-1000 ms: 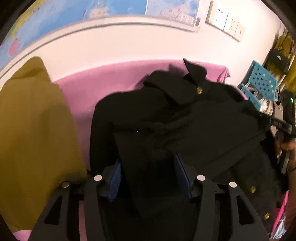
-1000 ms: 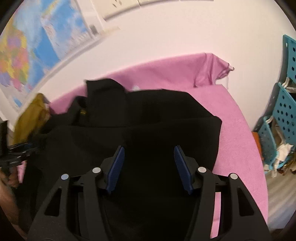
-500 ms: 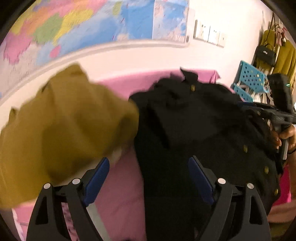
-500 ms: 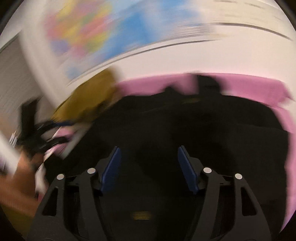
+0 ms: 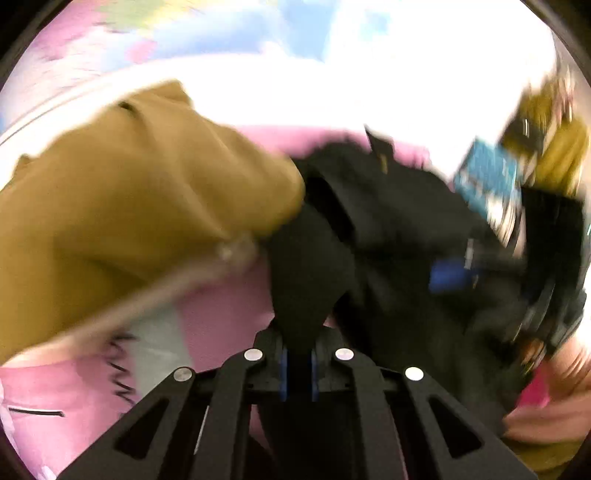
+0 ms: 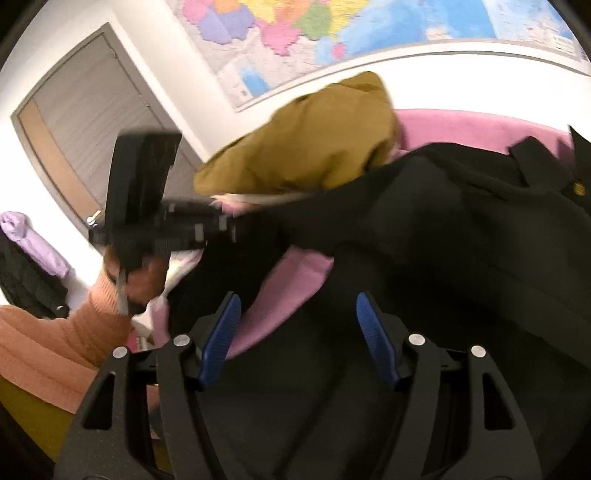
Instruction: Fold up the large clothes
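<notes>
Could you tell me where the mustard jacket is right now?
The mustard jacket lies left in the left wrist view, on the pink blanket, touching the black coat.

No readable text; wall map point(image 6: 369, 29) lettering too small, blurred.

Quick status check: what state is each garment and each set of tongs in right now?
Left tongs: just closed, shut on a pinch of the black coat.
Right tongs: open, holding nothing, above the coat.
Black coat: partly folded and bunched on the pink cover.
Mustard garment: in a loose heap, untouched.
</notes>
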